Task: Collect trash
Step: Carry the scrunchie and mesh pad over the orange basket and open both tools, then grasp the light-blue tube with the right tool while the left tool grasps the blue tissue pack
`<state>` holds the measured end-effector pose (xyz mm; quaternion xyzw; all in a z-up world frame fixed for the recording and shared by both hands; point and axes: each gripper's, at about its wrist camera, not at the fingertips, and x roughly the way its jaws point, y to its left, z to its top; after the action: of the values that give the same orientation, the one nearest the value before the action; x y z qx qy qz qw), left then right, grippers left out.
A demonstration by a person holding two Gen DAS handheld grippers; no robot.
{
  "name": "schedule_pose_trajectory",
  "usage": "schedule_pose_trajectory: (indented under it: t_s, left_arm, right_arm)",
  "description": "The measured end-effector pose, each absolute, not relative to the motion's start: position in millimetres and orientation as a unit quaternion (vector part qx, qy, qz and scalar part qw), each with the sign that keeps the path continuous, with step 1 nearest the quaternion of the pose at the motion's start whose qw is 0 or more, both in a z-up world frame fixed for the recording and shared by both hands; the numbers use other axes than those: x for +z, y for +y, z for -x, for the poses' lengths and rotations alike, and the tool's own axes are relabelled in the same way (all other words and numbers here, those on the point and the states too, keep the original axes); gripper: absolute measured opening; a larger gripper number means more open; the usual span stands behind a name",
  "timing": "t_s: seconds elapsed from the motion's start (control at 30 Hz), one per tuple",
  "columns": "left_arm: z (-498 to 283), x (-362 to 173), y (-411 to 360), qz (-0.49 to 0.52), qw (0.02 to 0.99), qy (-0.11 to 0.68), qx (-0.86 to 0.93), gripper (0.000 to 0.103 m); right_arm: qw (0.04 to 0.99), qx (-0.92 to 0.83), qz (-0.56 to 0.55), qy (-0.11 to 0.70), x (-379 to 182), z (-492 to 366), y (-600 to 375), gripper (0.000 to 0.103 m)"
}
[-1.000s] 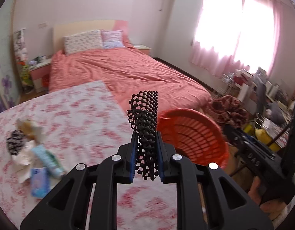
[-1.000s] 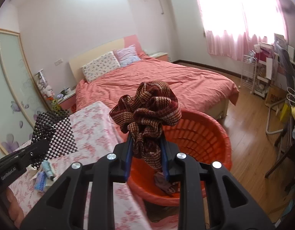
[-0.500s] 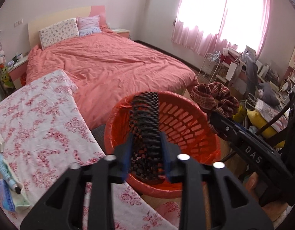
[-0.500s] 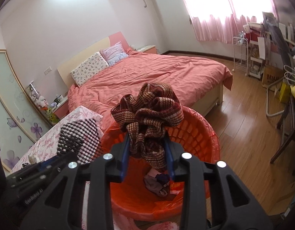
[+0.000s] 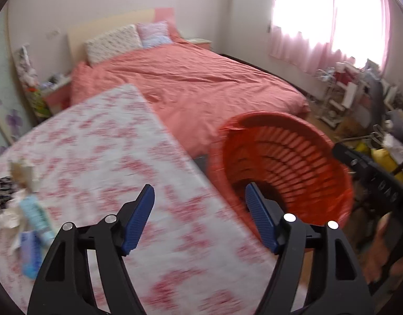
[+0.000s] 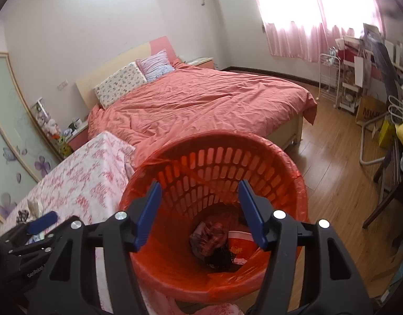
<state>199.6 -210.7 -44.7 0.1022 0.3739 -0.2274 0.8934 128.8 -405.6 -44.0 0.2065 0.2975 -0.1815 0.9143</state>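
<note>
Both tongs, left (image 5: 198,220) and right (image 6: 198,212), have just been opening and now gape empty; mesh (image 6: 222,257) and cloth (image 6: 209,236) lie in the basket (image 6: 293,162). Worktop litter (image 5: 31,215) looks light, soft; pinch mid-bundle.

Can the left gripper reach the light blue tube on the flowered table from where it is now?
Probably yes: the left gripper is open and empty, and nothing stands between it and the light blue tube.
</note>
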Motion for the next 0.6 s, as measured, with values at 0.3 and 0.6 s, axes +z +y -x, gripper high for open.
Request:
schedule_pose_trajectory:
  t_s: [0.3,0.6]
  left_arm:
    - [-195.2,-46.0,-110.3,-0.085,0.914,0.37,-0.146,0.086]
    - [-198.5,-47.7,15.1,-0.044,0.928,0.371,-0.014,0.099]
  right_arm:
    - [0.923,-0.13,-0.158,0.325,-43.1,-141.8,-338.3,0.06]
    - [0.926,-0.047,-0.105,0.359,-49.7,-171.4,-238.4,0.059]
